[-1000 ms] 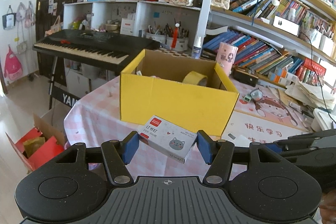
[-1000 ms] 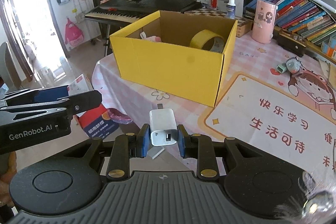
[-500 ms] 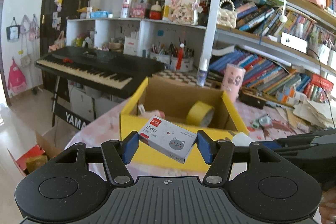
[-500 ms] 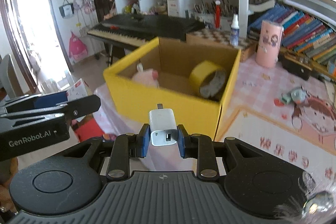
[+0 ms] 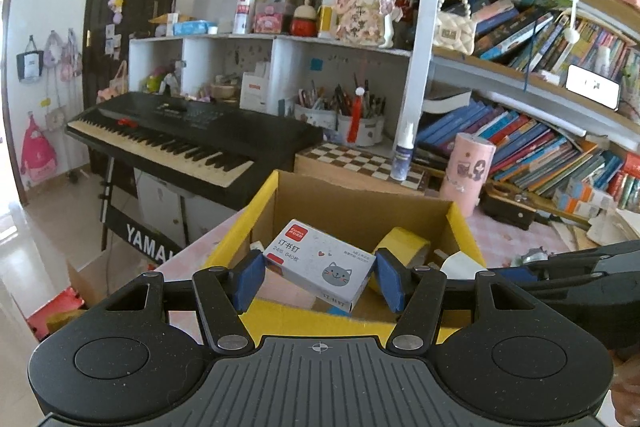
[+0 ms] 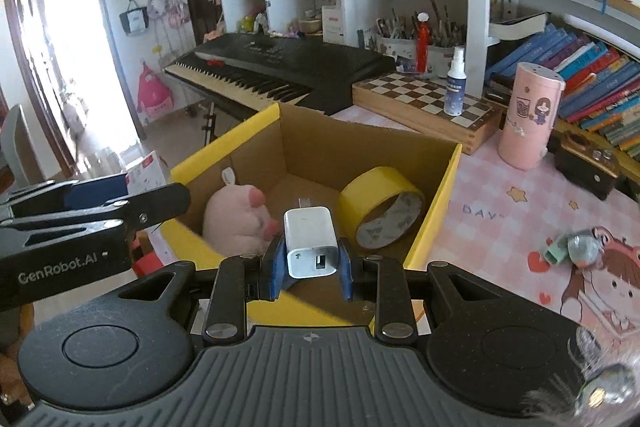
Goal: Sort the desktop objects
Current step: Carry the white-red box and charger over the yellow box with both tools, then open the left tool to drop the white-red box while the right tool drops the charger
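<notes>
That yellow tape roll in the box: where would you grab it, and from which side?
Across the band of the yellow tape roll, from above. It leans on its edge against the yellow box wall with its hole facing outward, so one finger could go inside the hole and one outside.

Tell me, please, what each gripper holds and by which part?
Left gripper: small grey cardboard staple box, clamped at its two short ends. Right gripper: white plastic USB charger, clamped by its sides.

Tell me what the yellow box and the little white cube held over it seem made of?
Yellow open-topped box: corrugated cardboard by the look, with plain brown matte inner walls. White cube charger: probably hard plastic, smooth and faintly glossy, with a moulded port.
</notes>
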